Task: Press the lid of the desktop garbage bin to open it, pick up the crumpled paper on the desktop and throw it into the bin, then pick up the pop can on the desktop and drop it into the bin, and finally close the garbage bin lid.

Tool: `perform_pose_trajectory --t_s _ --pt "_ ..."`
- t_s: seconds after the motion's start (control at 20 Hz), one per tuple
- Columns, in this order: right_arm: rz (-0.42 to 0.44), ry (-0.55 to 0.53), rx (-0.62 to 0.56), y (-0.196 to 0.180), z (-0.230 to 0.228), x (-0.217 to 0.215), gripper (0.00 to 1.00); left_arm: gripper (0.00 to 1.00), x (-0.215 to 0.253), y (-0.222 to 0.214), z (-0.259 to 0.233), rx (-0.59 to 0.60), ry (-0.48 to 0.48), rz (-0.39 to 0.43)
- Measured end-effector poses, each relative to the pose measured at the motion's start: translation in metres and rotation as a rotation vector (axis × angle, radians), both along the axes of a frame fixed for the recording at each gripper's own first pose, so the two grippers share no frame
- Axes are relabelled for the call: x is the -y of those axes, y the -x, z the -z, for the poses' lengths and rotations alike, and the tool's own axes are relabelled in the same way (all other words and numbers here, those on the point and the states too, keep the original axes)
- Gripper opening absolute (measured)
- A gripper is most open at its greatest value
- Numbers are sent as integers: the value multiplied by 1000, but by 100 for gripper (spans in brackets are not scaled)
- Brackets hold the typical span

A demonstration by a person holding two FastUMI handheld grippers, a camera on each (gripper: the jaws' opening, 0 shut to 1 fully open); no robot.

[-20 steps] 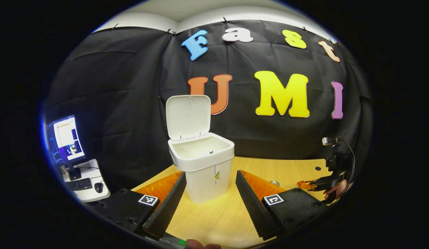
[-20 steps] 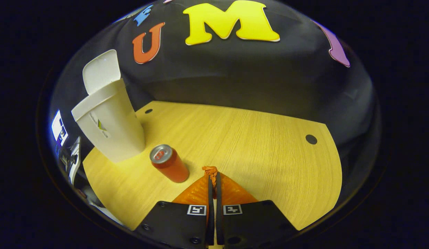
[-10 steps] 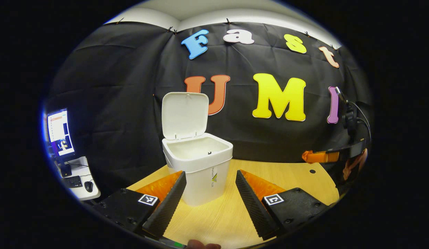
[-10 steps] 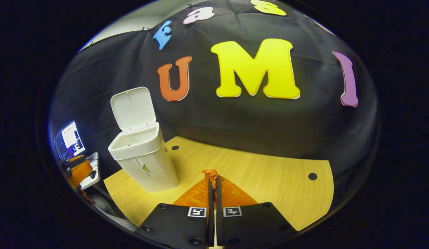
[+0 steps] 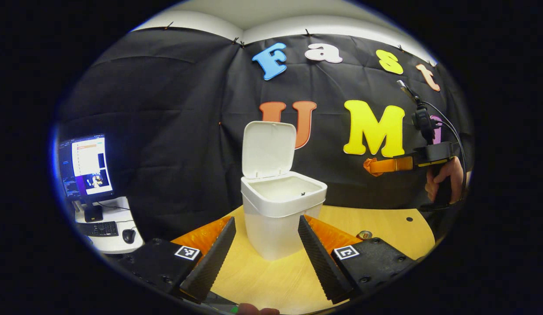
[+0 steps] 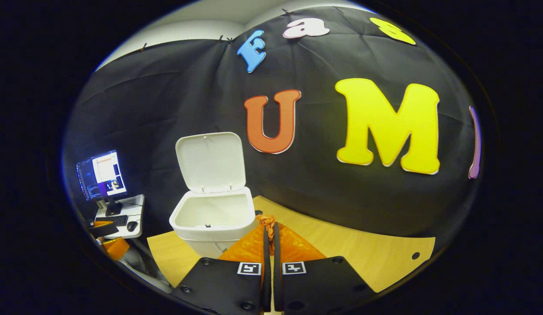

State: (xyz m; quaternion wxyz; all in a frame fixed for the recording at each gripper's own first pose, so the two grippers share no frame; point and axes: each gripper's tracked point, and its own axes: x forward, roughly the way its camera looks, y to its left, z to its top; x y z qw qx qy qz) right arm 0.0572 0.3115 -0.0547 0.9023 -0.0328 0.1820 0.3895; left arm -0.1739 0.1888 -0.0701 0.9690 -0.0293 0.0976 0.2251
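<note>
The white bin [image 5: 282,210] stands on the wooden table [image 5: 385,223] with its lid [image 5: 267,150] swung upright. My left gripper [image 5: 264,245] is open, low in front of the bin, holding nothing. My right gripper [image 6: 270,229] is shut on the crumpled orange paper [image 6: 267,220], raised beside the bin [image 6: 214,218] at about rim height, just right of the opening. The left gripper view has it in the air to the right [image 5: 376,165], the paper [image 5: 368,165] at its tips. The pop can's top [image 5: 364,235] peeks out behind my left gripper's right finger.
A side desk with a lit monitor [image 5: 85,168], keyboard and mouse stands left of the table. A person's hand [image 5: 442,181] holds the right gripper's handle. The black cloth wall runs close behind the bin.
My right gripper rose from the tabletop with the paper and swung left toward the open bin. The left gripper shifted a little; the bin sits more to the right in its view.
</note>
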Motion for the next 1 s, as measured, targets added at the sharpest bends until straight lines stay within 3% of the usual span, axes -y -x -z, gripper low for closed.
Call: perform_pose_trajectory --t_s 0.35,0.65,0.85,0.95,1.0 --pt "-123 4 -4 10 15 -114 2 95 -56 51 -2 9 -13 -150" --pt "-141 93 13 1 51 -162 3 95 -84 87 -3 2 -51 -247" --pt "-153 122 29 3 63 -175 20 95 -96 95 -1 -7 -70 -278" --pt "-159 113 26 5 63 -178 24 95 -97 93 -1 -5 -67 -284" --pt "-158 116 29 5 62 -177 31 95 -96 91 -1 -2 -65 -280"
